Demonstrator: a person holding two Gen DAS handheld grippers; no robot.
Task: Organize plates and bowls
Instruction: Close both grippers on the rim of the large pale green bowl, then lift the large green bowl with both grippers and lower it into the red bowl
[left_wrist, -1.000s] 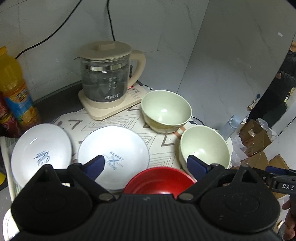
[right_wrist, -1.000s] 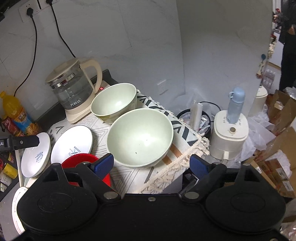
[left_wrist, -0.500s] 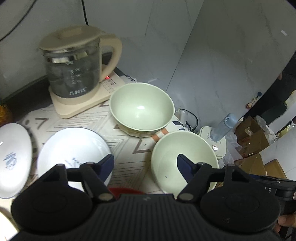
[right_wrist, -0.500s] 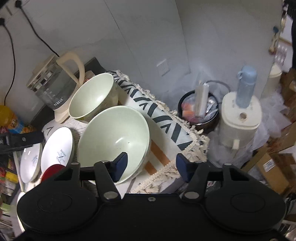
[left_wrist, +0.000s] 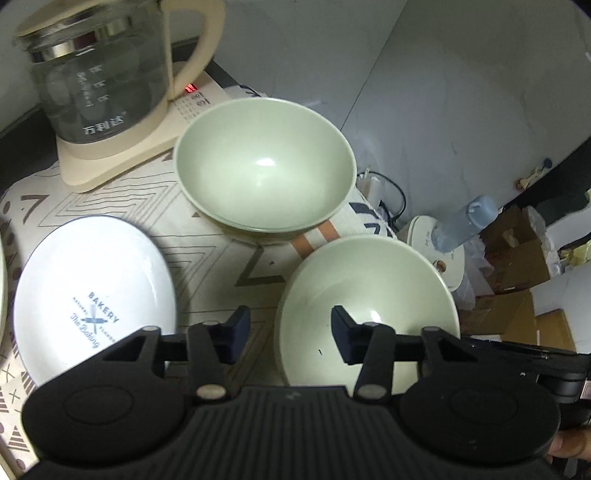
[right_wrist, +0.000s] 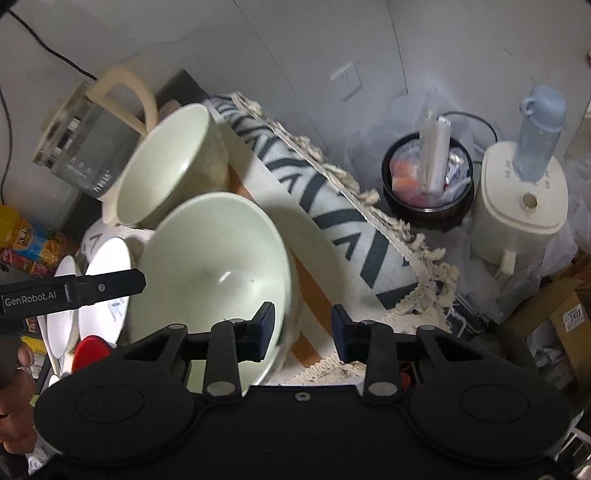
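Note:
Two pale green bowls stand on a patterned cloth. The near bowl (left_wrist: 369, 295) (right_wrist: 218, 273) has my left gripper (left_wrist: 290, 334) open astride its left rim, one finger inside and one outside. My right gripper (right_wrist: 303, 325) is open astride its right rim in the same way. The far green bowl (left_wrist: 264, 170) (right_wrist: 170, 162) sits behind it. A white "Bakery" plate (left_wrist: 92, 295) (right_wrist: 107, 291) lies to the left. A second white plate (right_wrist: 61, 306) and a red bowl (right_wrist: 90, 350) show at the left in the right wrist view.
A glass kettle (left_wrist: 99, 74) on a cream base stands at the back left. The cloth's fringed edge (right_wrist: 406, 251) overhangs the counter. Beyond it stand a cream appliance with a blue bottle (right_wrist: 532, 155) and a dark bin (right_wrist: 428, 181). Drink bottles (right_wrist: 18, 236) are far left.
Both grippers have moved forward and down onto the near green bowl, and their jaws have narrowed. The red bowl has dropped out of the left wrist view.

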